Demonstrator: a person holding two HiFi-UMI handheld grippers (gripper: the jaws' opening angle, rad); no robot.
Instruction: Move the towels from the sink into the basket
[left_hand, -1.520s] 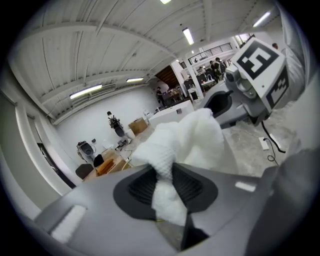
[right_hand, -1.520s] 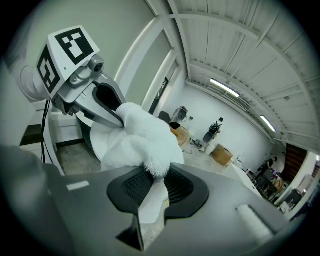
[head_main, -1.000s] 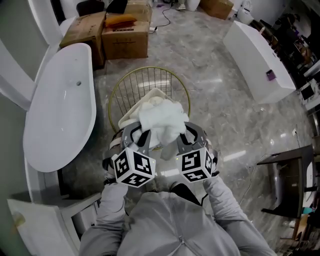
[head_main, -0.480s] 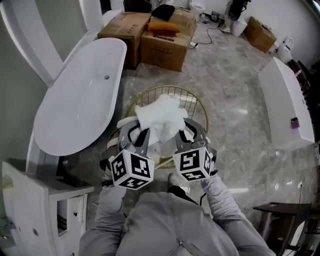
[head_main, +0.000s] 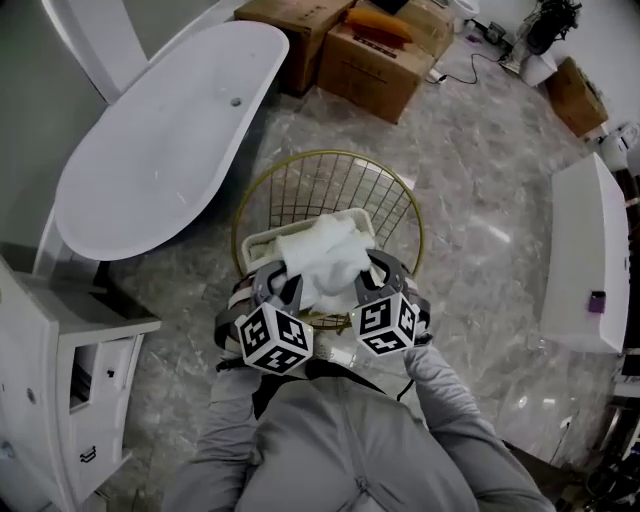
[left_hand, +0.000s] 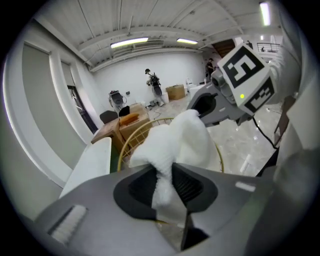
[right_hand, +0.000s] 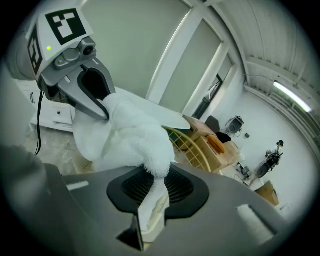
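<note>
I've got both tongs clamped on one white towel (head_main: 322, 258). The left tongs (head_main: 287, 283) pinch a bit of it tight btw the black pads, & the right tongs (head_main: 371, 277) do the same on the other side. Cloth fills the pinch in both gripper views.

Where's the towel? Up in the air, bunched in a soft lump, held from one hand to the other. So its long way runs side to side, left tongs to right tongs. Most of the lump sits out past the tips, away from my body.

The gold wire basket (head_main: 408, 205) is right under & a bit ahead of the tips. In the head view the tongs sit just over the near rim, & the lump is over the inside of the basket. A pale folded thing (head_main: 258, 243), prob. another towel, lies in there under the lump. Can't tell if the two touch.

Both hands look abt as near to the basket as each other, so neither has to lead. I think the next bit is easy: go a little fwd so the whole lump clears the near rim, then let go w/ both at once. If only one lets go, the towel may swing & hang over the rim onto the floor (head_main: 480, 260).

The white tub (head_main: 160, 140) is off to the left, well apart. I can't pick out a sink for sure.
</note>
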